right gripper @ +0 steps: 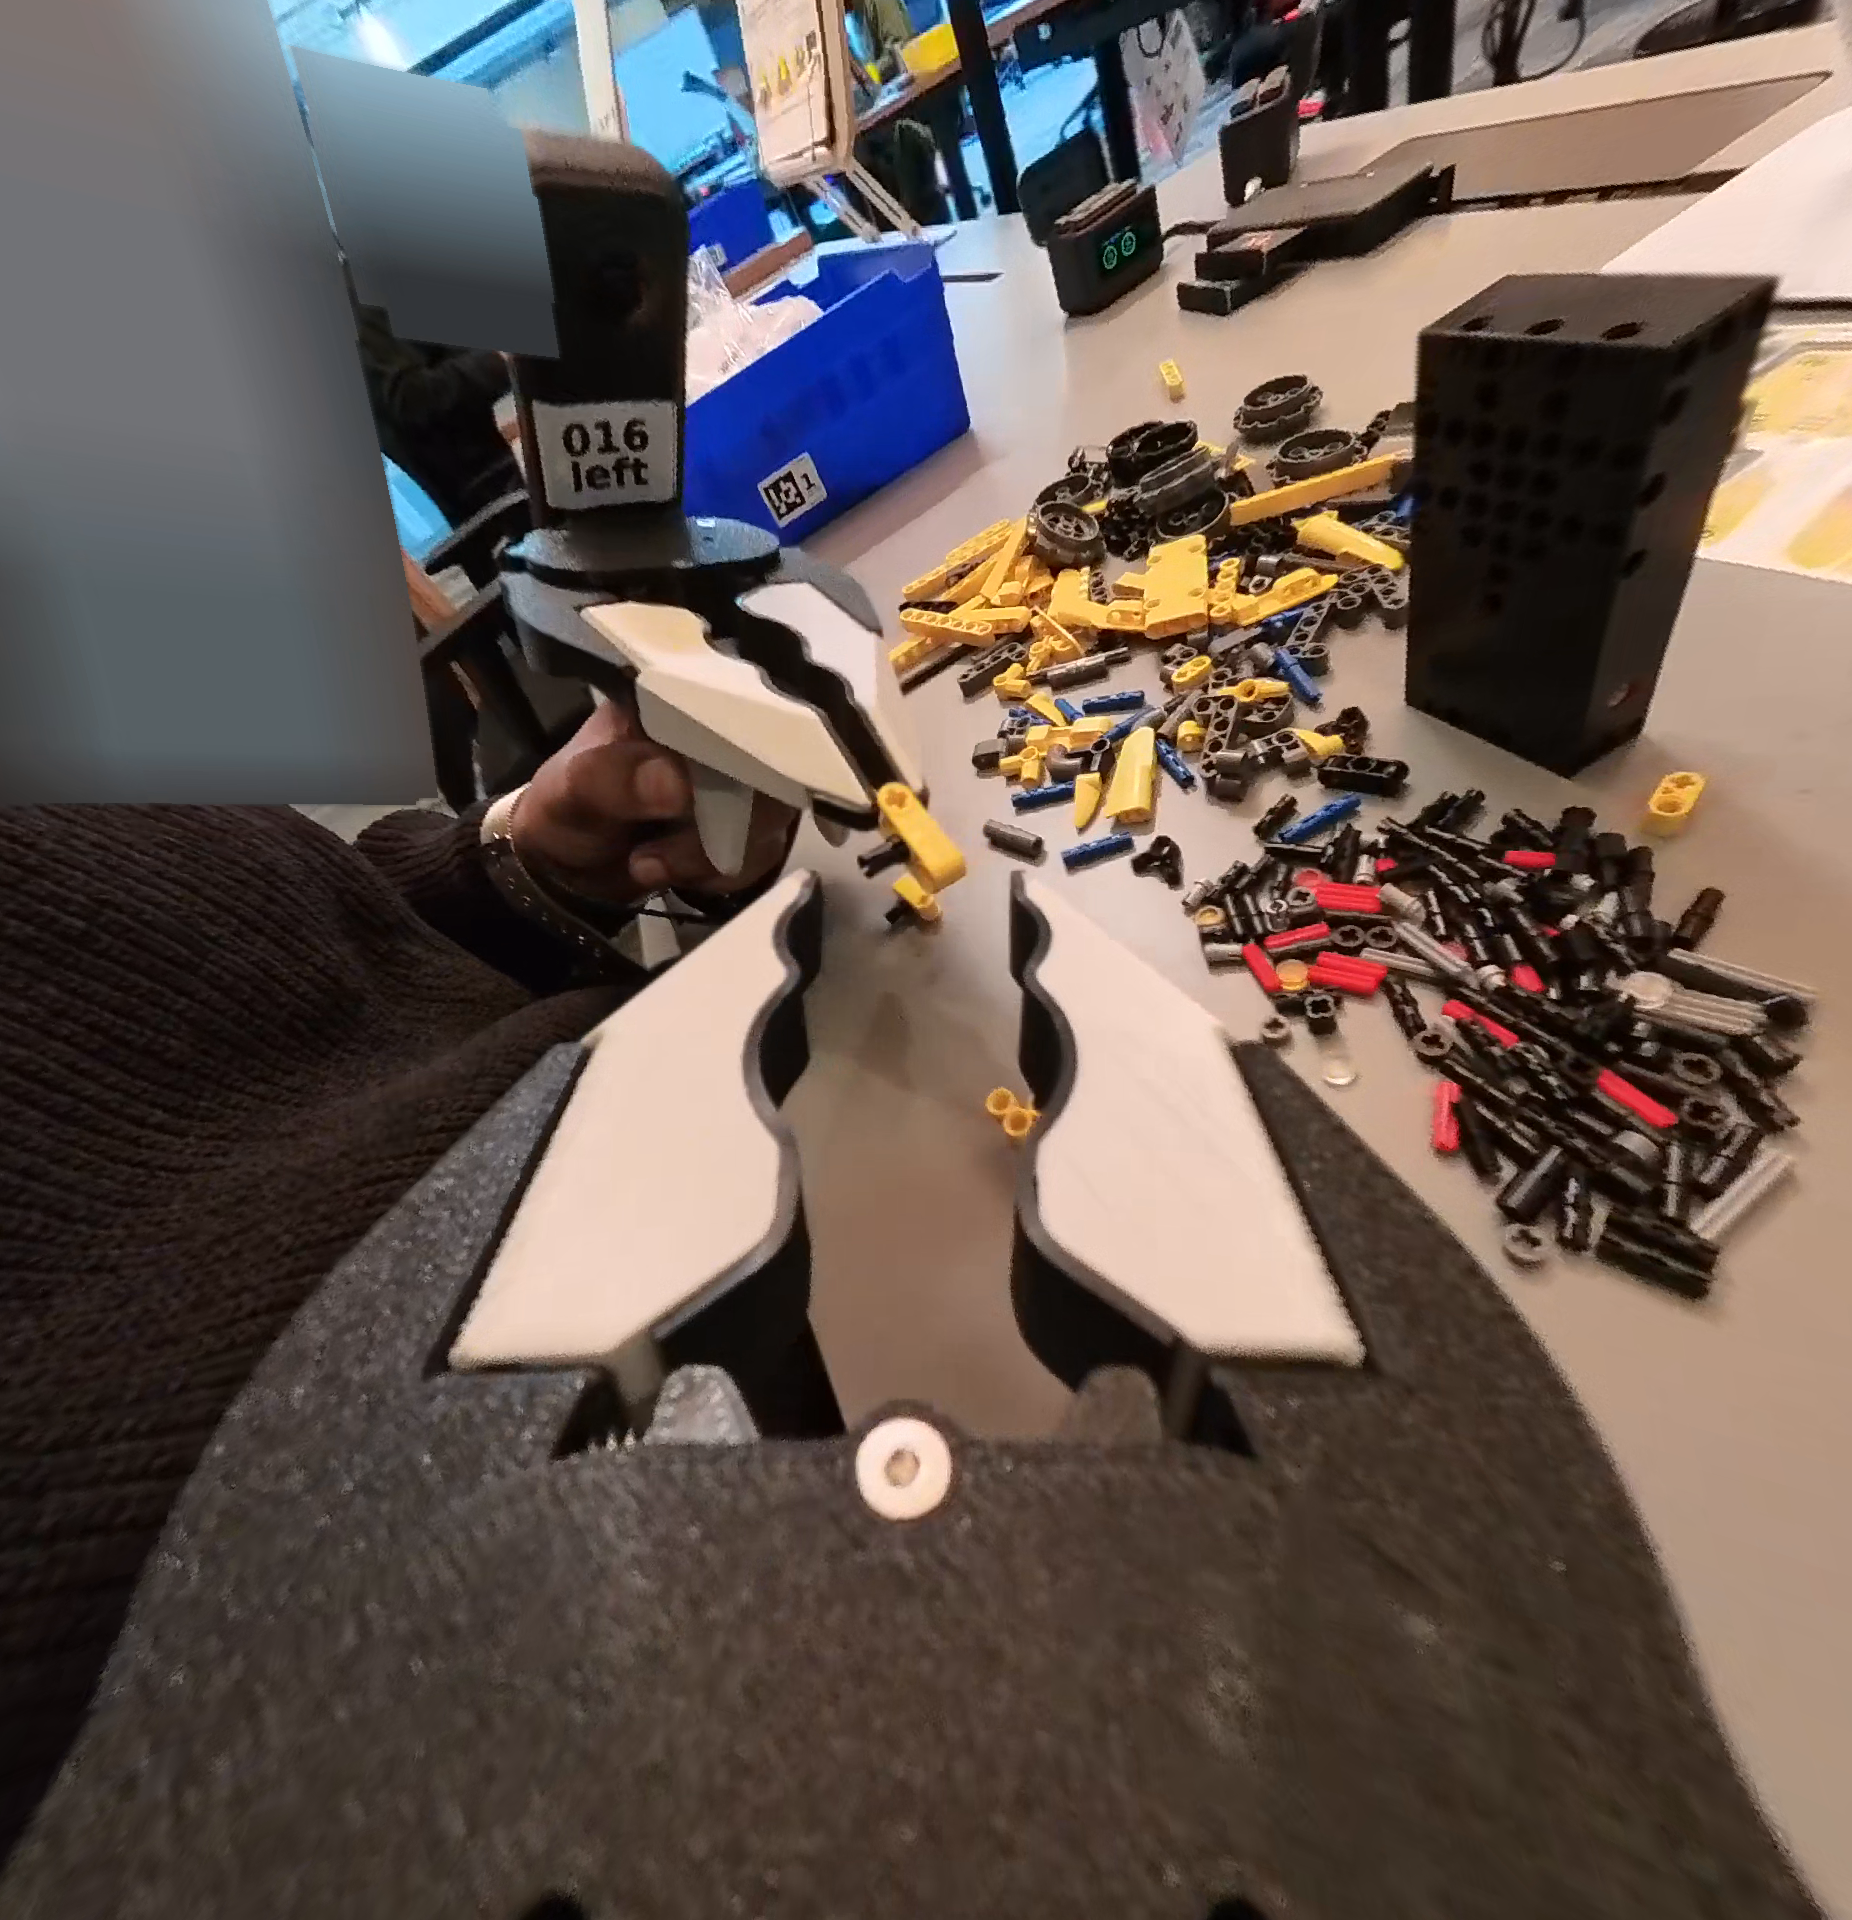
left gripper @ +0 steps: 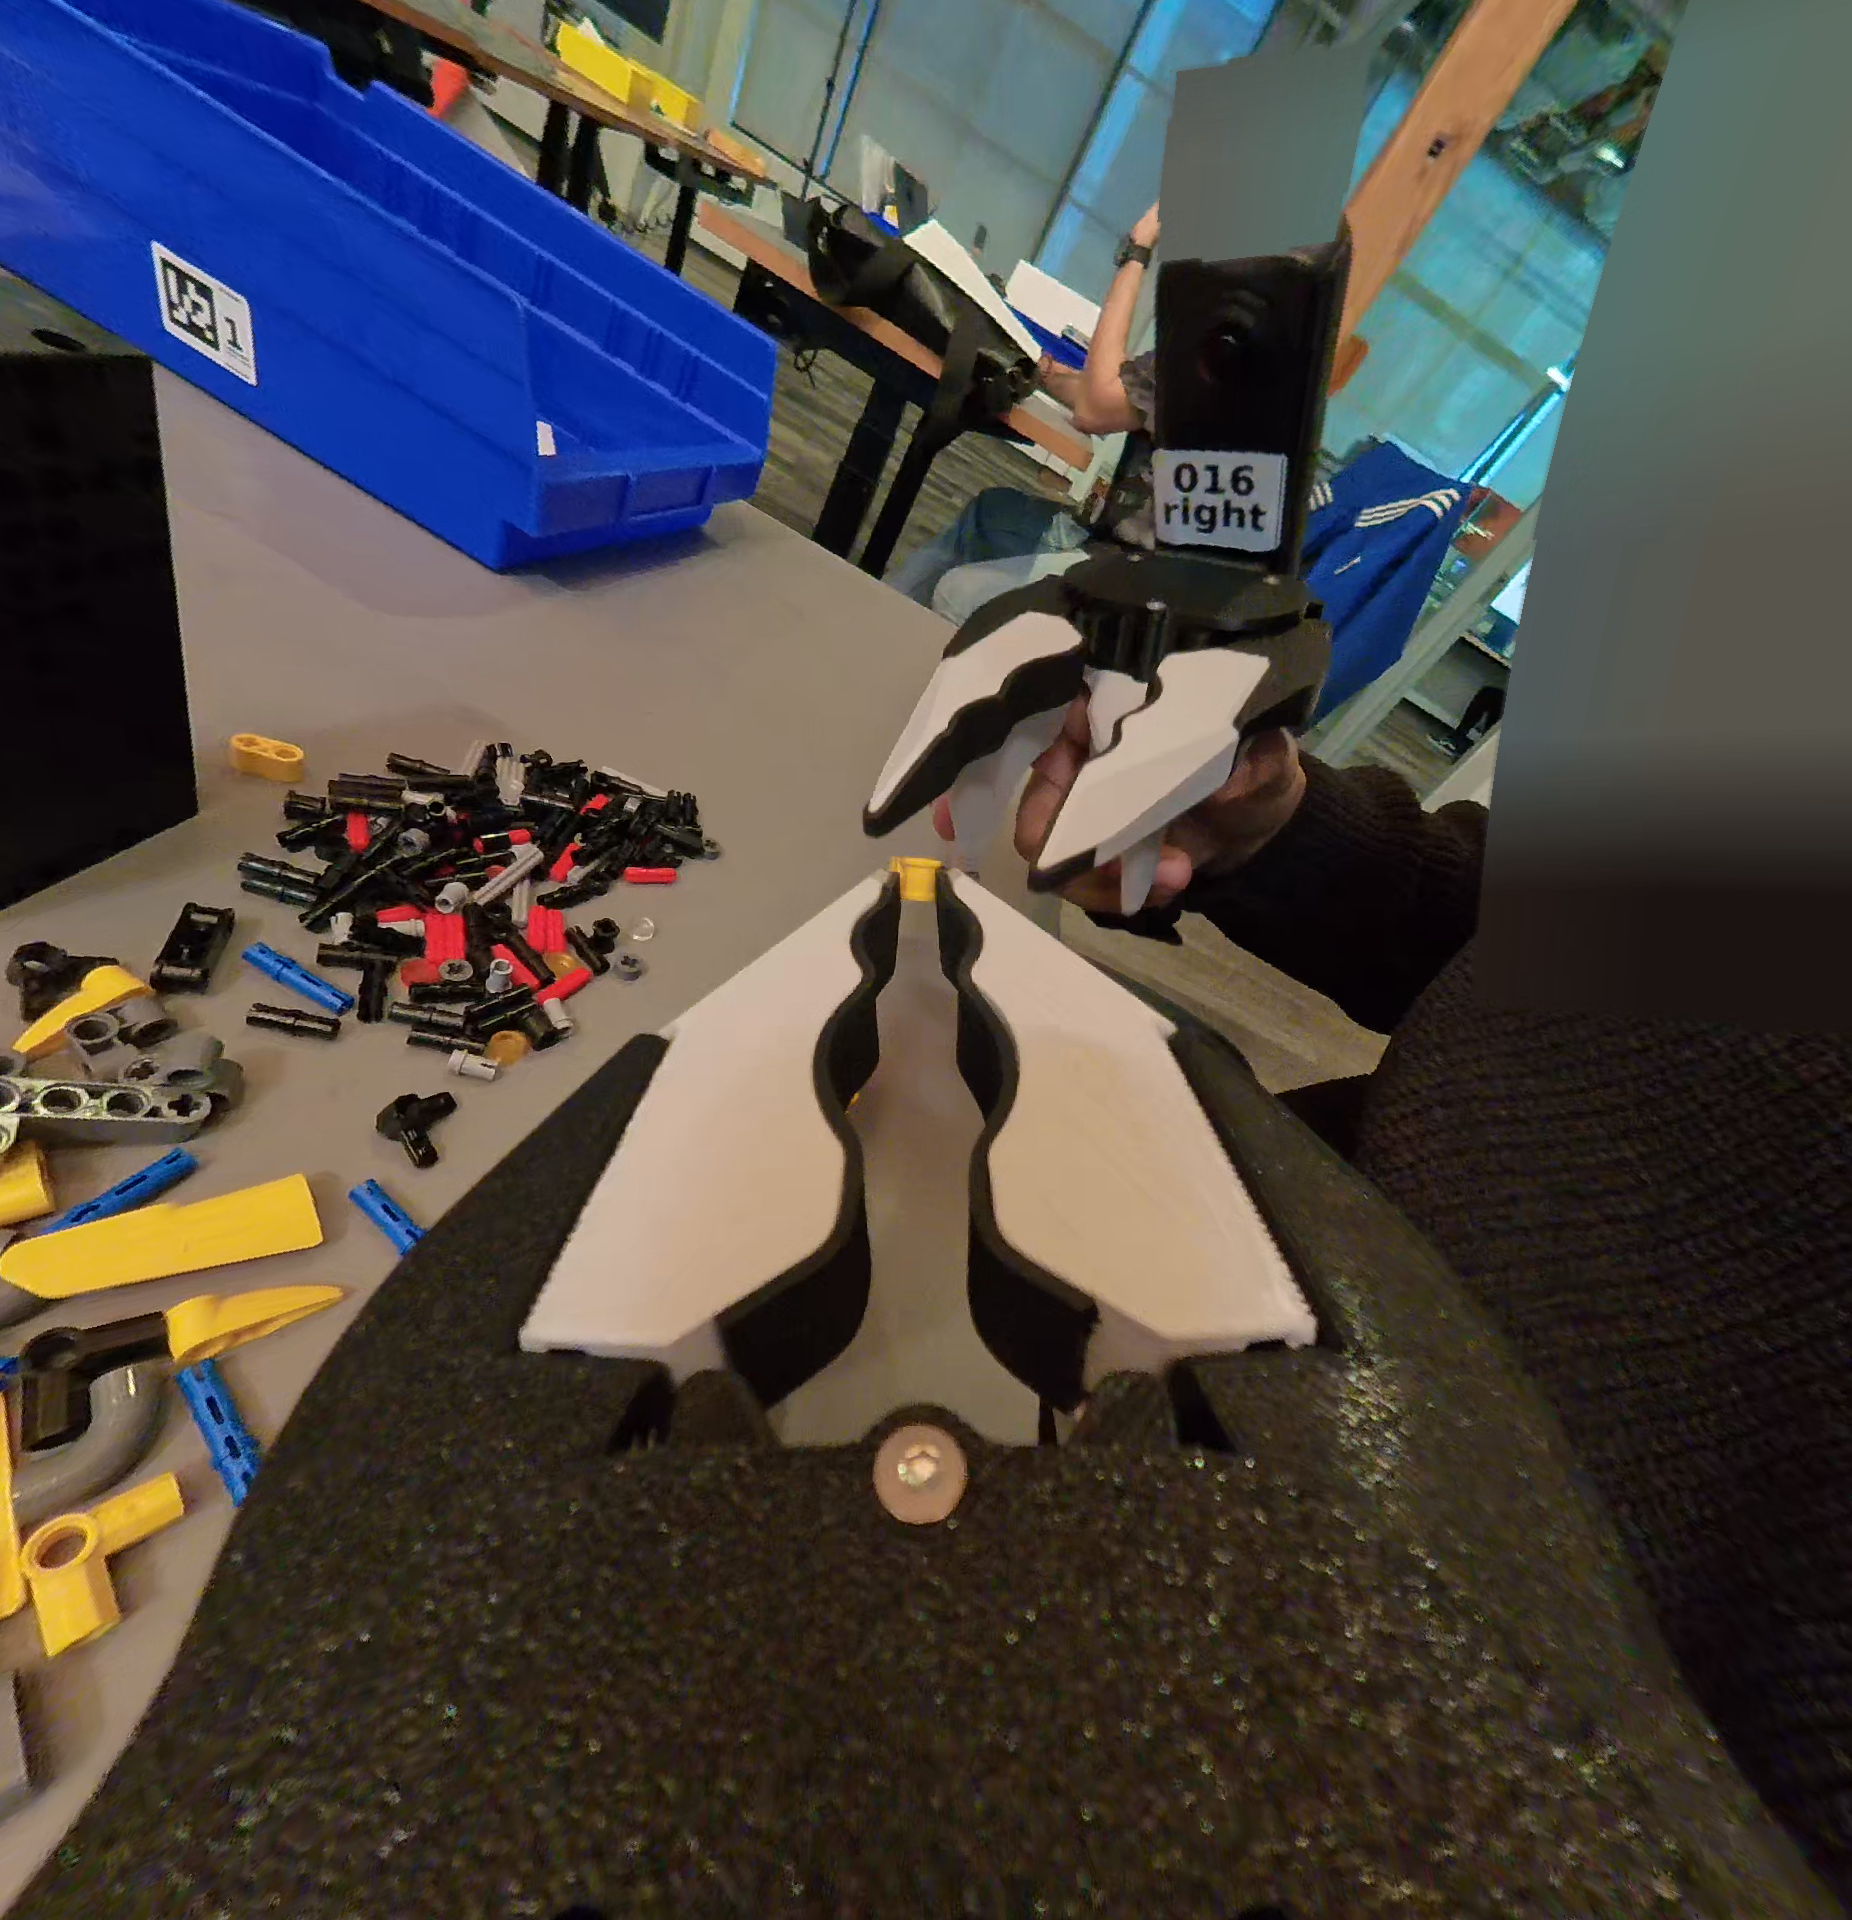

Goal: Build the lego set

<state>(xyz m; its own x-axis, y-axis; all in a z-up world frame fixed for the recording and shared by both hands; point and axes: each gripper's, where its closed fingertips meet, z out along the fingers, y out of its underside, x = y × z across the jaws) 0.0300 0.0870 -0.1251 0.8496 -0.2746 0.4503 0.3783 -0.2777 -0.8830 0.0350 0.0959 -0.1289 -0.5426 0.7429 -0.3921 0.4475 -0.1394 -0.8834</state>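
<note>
A white label [left gripper: 1218,497] with black print, a number over a word, sits on the black camera post of the right gripper [left gripper: 961,847], and a like label [right gripper: 607,454] on the left gripper [right gripper: 886,816]. The blue bin [left gripper: 402,343] bears a white sticker [left gripper: 203,312] with a black square code and a digit. A black device [right gripper: 1093,281] behind shows a green-lit screen [right gripper: 1121,247], too small to read.

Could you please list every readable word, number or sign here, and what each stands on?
I will not copy wording; these things bear it:
White label on a black post, left wrist view: legible.
White sticker on a black post, right wrist view: legible.
Marker tag on the blue bin: legible.
Green-lit screen: too small.
Yellow sheets: blurred.
</note>
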